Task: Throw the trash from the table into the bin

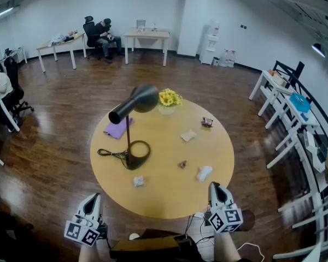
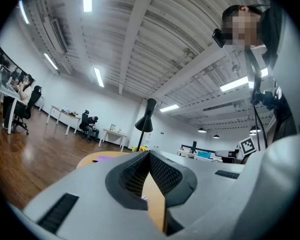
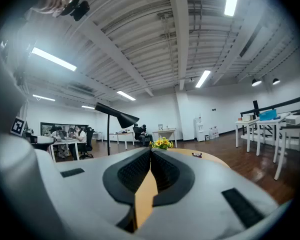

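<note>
Head view: left tongs point(image 1: 92, 198) and right tongs point(image 1: 214, 186) both pressed together, gripping nothing.

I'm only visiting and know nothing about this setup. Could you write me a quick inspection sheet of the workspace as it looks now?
Surface: round wooden table.
Job's things: left paper wad, right paper wad, flat white scrap, small brown scrap; no bin made out.
Clutter: black lamp, yellow flowers, purple sheet, small dark item.
Grippers: left gripper and right gripper both shut, holding nothing, at the table's near edge.
Cables: lamp cord on the table; loose cables on the floor.
Surroundings: wooden floor, desks, seated person.
</note>
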`<state>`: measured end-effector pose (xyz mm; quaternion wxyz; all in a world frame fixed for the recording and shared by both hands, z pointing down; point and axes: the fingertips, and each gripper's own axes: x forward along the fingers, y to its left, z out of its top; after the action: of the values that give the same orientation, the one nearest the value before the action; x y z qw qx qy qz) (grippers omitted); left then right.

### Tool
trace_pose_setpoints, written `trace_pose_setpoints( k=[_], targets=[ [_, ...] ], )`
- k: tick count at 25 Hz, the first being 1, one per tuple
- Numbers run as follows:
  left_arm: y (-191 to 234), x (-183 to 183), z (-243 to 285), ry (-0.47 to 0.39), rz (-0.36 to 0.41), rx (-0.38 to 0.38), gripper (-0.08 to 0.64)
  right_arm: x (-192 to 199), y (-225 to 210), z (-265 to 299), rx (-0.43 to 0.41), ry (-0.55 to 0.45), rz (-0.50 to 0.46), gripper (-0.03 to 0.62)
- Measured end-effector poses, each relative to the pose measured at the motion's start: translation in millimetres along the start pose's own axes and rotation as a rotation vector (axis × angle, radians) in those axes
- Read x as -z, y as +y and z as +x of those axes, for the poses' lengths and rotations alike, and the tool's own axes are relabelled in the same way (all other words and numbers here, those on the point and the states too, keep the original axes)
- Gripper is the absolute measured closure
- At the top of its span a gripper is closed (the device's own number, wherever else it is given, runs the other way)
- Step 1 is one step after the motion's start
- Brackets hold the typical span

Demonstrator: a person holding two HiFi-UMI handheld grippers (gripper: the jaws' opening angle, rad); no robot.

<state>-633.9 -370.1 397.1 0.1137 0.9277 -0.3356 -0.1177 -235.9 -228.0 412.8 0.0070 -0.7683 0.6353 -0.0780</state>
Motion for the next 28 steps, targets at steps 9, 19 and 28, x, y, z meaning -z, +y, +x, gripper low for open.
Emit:
trace_pose_setpoints(
  k=[9,19,28],
  targets=[
    [41,-5,-10,0.012,-0.004,-0.039,0.560,15,33,27,-0.030,0.084,-0.039,0.546],
    [68,-16,19,0.028,0.012,0.000,0.552,19,105,86,-0.115,0.120,-0.109,0.472],
    [101,-12,12,0.036,0.019,-0.095,0.528,56,150,125,-0.224,0.203,-0.163,0.471]
  ],
)
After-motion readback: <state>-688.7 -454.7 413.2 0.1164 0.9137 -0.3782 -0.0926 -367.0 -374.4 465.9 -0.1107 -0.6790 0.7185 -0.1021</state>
